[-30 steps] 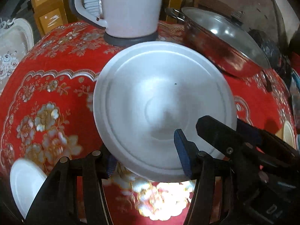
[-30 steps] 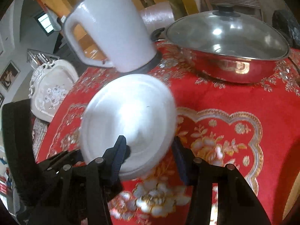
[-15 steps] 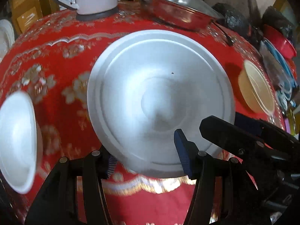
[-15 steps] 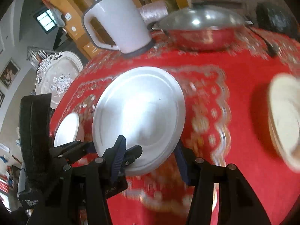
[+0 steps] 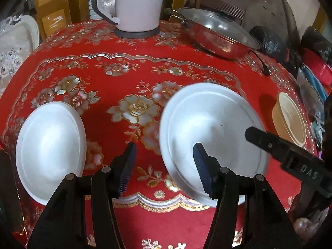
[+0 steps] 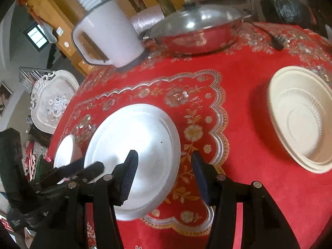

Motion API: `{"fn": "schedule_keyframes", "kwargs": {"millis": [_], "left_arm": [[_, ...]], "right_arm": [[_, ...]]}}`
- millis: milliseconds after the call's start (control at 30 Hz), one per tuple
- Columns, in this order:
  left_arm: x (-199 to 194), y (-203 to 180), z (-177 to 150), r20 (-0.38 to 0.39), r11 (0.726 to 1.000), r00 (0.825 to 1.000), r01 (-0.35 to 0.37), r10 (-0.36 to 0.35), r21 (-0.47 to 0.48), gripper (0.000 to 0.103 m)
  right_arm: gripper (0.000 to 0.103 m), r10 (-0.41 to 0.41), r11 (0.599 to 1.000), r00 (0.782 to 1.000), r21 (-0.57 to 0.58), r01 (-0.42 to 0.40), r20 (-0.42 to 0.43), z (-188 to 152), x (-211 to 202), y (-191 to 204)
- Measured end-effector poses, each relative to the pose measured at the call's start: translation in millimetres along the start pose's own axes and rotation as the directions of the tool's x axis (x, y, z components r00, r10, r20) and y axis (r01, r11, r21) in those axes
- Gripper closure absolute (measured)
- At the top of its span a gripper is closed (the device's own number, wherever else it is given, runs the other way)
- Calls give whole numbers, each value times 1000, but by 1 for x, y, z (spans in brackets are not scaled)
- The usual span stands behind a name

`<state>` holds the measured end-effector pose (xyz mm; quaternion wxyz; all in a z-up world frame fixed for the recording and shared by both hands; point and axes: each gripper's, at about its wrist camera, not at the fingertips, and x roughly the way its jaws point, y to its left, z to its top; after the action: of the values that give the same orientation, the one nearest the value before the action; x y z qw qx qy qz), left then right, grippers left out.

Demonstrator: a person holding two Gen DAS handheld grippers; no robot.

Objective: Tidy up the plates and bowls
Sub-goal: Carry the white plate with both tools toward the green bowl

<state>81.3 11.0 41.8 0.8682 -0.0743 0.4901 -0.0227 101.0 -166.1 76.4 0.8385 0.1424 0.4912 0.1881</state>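
Note:
A large white plate lies on the red flowered tablecloth; it also shows in the right wrist view. A smaller white plate lies to its left, and shows at the left in the right wrist view. A cream bowl sits at the right, also in the left wrist view. My left gripper is open and empty, its right finger over the large plate's near rim. My right gripper is open and empty, its left finger over the same plate.
A white electric kettle stands at the back of the table. A steel pan with a glass lid sits at the back right, its power cord trailing right. An ornate white chair stands beyond the table's left edge.
Both grippers let go of the large plate, which now rests on the cloth, and pulled back from it. The small white plate and the cream bowl came into fuller view.

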Motion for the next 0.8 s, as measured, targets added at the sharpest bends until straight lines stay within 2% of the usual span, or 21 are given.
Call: {"fn": "schedule_keyframes", "kwargs": {"millis": [100, 167, 233, 267, 300, 467, 567, 633, 800], "left_arm": [[10, 2, 2, -22, 1000, 1000, 1, -1, -14, 46], [16, -2, -1, -29, 1000, 1000, 1, -1, 9, 47], [18, -7, -5, -25, 999, 1000, -6, 7, 35, 71], [22, -8, -7, -38, 999, 999, -13, 14, 41, 85], [26, -8, -8, -56, 999, 998, -9, 12, 40, 84], [24, -11, -13, -47, 998, 999, 2, 1, 61, 85], [18, -12, -18, -37, 997, 999, -9, 12, 73, 85], [12, -10, -20, -32, 997, 999, -12, 15, 71, 85], [-6, -5, -28, -14, 997, 1000, -9, 10, 77, 85]], "right_arm": [[50, -22, 999, 1000, -36, 22, -10, 0, 7, 2], [50, -45, 996, 999, -76, 44, -15, 0, 10, 5], [53, -58, 994, 998, -98, 56, -18, 0, 13, 6], [57, -63, 992, 998, -108, 61, -21, -1, 14, 7], [58, -70, 991, 997, -115, 67, -22, -2, 14, 6], [62, -69, 986, 997, -154, 65, -19, -12, 7, 12], [63, -57, 983, 998, -175, 51, -25, -19, 5, 20], [63, -79, 978, 997, -196, 75, -17, -26, 3, 26], [63, -50, 982, 999, -184, 46, -19, -40, -6, 32]]}}
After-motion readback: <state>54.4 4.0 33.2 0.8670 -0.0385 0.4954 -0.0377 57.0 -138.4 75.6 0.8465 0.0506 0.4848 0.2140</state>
